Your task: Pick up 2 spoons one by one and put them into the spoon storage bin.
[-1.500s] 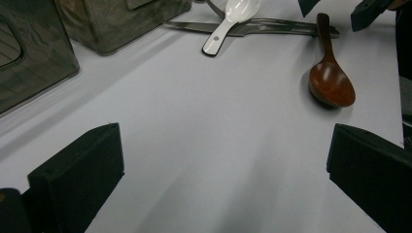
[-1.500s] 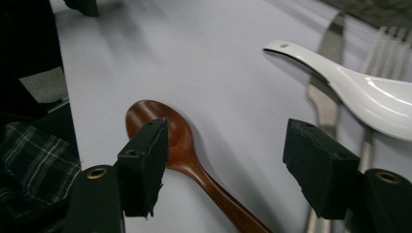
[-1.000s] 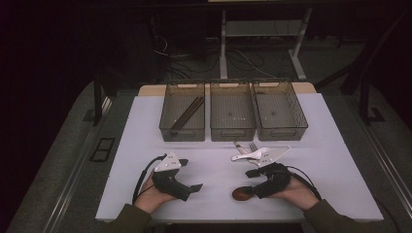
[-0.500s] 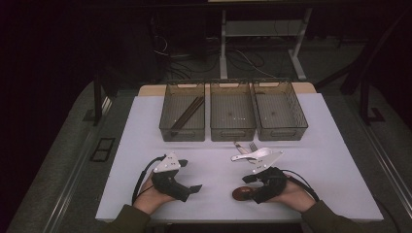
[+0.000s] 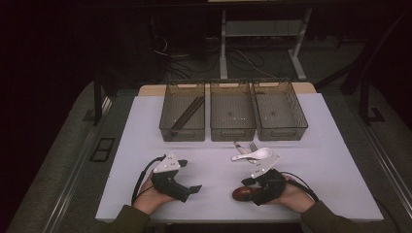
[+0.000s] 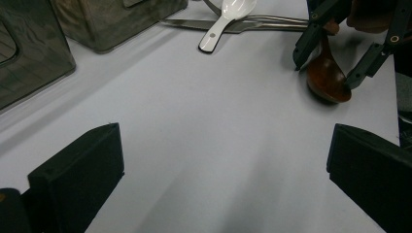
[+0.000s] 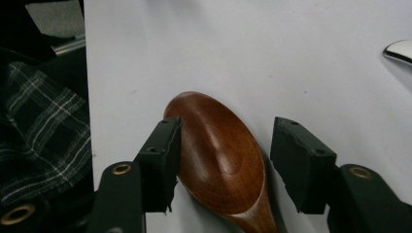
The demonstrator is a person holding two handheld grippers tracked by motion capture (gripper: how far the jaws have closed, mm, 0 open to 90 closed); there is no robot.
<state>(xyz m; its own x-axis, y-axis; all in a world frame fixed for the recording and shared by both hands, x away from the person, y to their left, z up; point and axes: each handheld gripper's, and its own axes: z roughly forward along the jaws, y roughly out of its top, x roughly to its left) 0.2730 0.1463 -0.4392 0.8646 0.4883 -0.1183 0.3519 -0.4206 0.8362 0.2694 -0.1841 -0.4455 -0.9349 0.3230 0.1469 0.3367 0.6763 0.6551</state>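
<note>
Grippers low over the near half of the white table point(image 5: 145, 126), and the right gripper point(image 7: 223, 160) is on the job: its jaws straddle the bowl of a wooden spoon point(image 7: 218, 155), which lies bowl-down on the table close to the near edge. Those jaws have just been closing in, with the spoon between them. From the right gripper view, one pad sits right up against one side of the bowl, while a sliver of table shows between the other pad and the wood, so no full pinch. From the high view the same spoon point(image 5: 243, 193) peeks out as a dark brown oval at the tip of the right gripper point(image 5: 252, 187). Over on the left, the left gripper point(image 5: 194, 189) rests near the table's near edge, well apart from the spoon, its jaws spread wide with bare table between them, as the left gripper view shows plainly. Farther out, a white ceramic spoon point(image 5: 252, 155) lies across some metal cutlery point(image 5: 245, 145), just beyond the right gripper. Beyond that, three clear bins stand in a row across the table's far half: the left bin point(image 5: 182, 112) holds dark chopsticks point(image 5: 187, 113), with the middle bin point(image 5: 232, 112) and the right bin point(image 5: 279, 111) alongside it.
</note>
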